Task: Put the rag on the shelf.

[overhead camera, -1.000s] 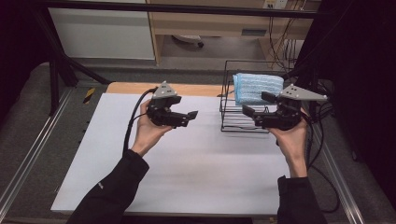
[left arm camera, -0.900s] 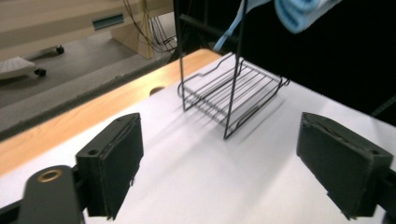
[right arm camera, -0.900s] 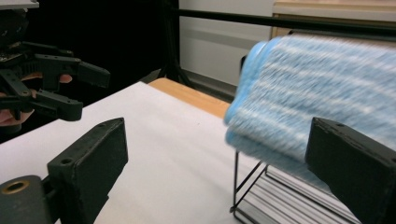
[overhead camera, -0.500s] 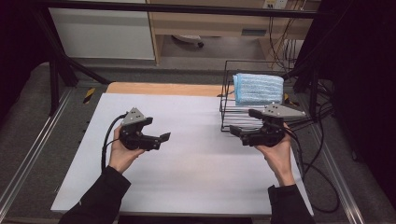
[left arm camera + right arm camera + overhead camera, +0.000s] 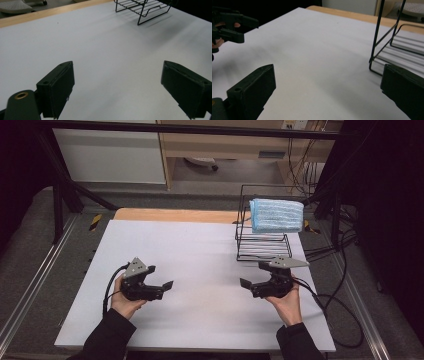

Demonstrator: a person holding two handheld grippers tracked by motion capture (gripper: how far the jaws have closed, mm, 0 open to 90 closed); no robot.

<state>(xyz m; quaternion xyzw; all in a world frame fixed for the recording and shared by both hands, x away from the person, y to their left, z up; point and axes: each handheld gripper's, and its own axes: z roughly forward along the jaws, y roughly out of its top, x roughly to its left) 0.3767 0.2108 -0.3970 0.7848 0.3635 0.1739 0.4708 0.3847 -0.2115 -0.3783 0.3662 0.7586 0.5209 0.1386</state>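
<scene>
My left gripper (image 5: 162, 279) hovers low over the white table (image 5: 200, 245) at the near left. It is open and holds nothing; its jaws (image 5: 117, 90) have just closed a little. Low at the near right, my right gripper (image 5: 248, 284) is open with nothing between its fingers (image 5: 327, 95); those jaws have just been opening. The two grippers point toward each other. A black wire rack (image 5: 262, 245) stands at the far right, just beyond the right gripper. A folded blue towel (image 5: 276, 215) lies on its top shelf. The left gripper (image 5: 237, 27) also appears far off in the right gripper view.
The rack's foot (image 5: 374, 60) stands close to the right jaw. Black cables (image 5: 330, 300) trail off the table's right edge. A wooden strip (image 5: 175, 215) runs along the far edge. Metal rails (image 5: 30, 290) flank the table on the left.
Both hands have come down and back toward the near edge. The left hand also moved to the left, away from the rack. The towel and rack have not moved.
</scene>
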